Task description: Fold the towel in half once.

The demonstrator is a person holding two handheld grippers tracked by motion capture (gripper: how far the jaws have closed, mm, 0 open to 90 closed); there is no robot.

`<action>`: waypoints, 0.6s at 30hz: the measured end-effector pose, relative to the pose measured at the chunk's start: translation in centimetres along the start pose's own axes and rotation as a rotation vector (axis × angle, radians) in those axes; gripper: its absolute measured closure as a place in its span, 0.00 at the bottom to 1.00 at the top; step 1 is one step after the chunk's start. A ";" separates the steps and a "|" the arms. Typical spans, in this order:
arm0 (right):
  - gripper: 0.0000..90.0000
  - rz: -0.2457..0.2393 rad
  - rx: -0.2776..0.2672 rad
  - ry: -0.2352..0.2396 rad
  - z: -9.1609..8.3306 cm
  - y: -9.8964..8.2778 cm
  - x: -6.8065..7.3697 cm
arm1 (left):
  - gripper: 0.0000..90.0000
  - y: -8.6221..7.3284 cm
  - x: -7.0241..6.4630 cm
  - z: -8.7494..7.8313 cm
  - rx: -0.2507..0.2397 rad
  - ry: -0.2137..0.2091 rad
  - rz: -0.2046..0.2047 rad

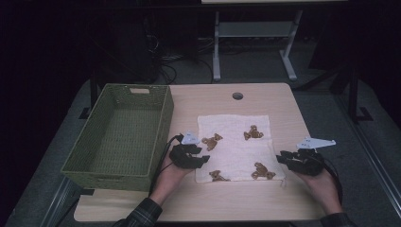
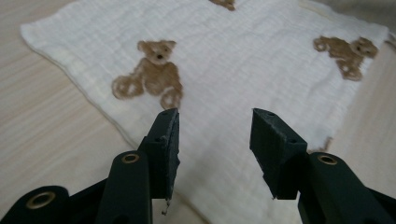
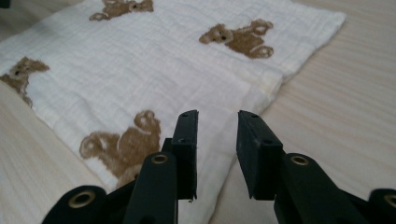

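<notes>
A dim room surrounds a pale wooden bench (image 1: 265, 101), with dark floor, cables and the white legs of another table beyond its far edge. The largest thing on the bench is an empty green woven basket (image 1: 165, 118), standing along the left side with its open top facing up. It probably waits there to receive the cloth.

Just right of the basket, apart from it, a white cloth (image 1: 236, 142) printed with brown teddy bears (image 1: 212, 141) lies flat and squared to the bench in the near middle. A strip of bare wood runs along its near edge, a wider strip along its right side, and more open wood lies behind it, up to a small round hole (image 1: 238, 96) near the far edge.

A person's hands come in from below, each holding a black gripper. The left gripper (image 1: 191, 158) sits low at the cloth's left edge, its fingers (image 2: 166, 140) spread about halfway and holding nothing, with cloth under the gap. The right gripper (image 1: 295, 160) sits at the cloth's near right corner, its fingers (image 3: 187, 144) set narrower but apart and empty, straddling the cloth's edge. The two seem placed to pinch opposite edges at once, so the cloth can be lifted or folded evenly.
</notes>
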State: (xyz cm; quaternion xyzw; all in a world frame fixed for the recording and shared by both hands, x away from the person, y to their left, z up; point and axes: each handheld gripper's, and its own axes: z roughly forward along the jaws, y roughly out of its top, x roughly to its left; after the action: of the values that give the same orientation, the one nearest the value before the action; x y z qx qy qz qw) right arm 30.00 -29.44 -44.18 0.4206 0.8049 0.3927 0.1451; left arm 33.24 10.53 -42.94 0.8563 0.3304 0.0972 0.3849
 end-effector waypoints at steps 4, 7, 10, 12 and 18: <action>0.76 -0.002 -0.006 0.006 0.6 1.4 -0.3 | 0.58 0.8 1.0 0.9 -0.003 0.028 -0.012; 0.76 -0.002 -0.013 0.010 1.2 2.3 -0.6 | 0.58 1.5 1.8 1.4 -0.012 0.047 -0.016; 0.76 -0.012 -0.015 0.011 2.0 3.3 -1.0 | 0.58 2.3 2.6 2.0 -0.018 0.059 -0.021; 0.76 -0.009 -0.017 0.014 2.4 3.9 -1.4 | 0.59 2.8 3.2 2.4 -0.022 0.072 -0.015; 0.77 0.004 -0.037 0.020 3.7 5.3 -2.6 | 0.60 4.3 4.8 3.4 -0.042 0.104 -0.020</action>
State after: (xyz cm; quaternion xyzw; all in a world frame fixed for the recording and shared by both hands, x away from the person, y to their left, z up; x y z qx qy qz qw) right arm 36.68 -27.81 -42.81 0.4154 0.7981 0.4120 0.1441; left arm 40.39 9.51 -42.58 0.8384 0.3564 0.1446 0.3861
